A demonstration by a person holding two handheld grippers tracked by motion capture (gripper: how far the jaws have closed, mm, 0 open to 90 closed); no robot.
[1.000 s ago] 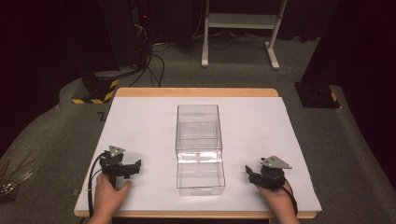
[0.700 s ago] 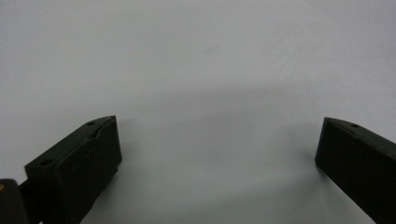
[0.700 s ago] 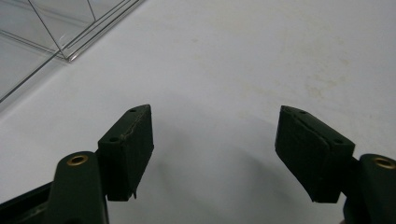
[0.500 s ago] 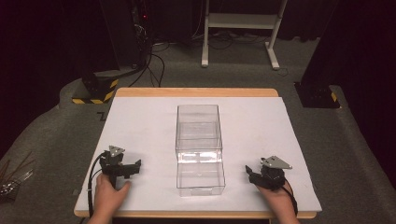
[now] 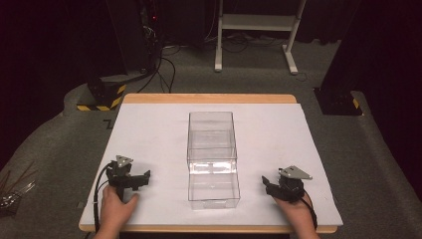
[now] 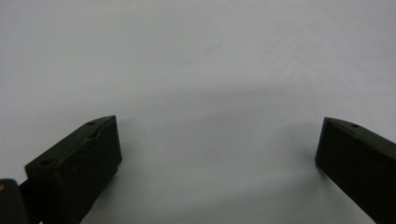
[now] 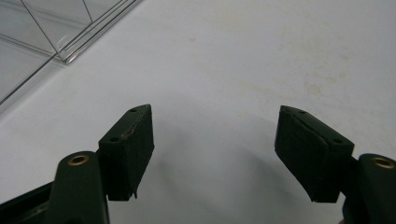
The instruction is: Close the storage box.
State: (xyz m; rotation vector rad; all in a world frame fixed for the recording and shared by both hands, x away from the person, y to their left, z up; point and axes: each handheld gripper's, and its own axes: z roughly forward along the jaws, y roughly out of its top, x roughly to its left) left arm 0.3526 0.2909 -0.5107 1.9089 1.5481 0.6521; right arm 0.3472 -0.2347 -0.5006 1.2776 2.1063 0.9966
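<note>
A clear plastic box, long and open-looking, stands in the middle of the white tabletop. My left gripper rests on the table to the left of the box, held by a hand at the near edge. Its jaws stand wide apart over bare white surface, so it is open. My right gripper rests to the right of the box, also in a hand. It is open too, with nothing between the jaws. A corner of the clear box shows at the upper left of the right gripper view.
The table has a wooden rim at its far edge. Beyond it are grey carpet, cables, a white metal stand and dark equipment with yellow-black striped bases.
</note>
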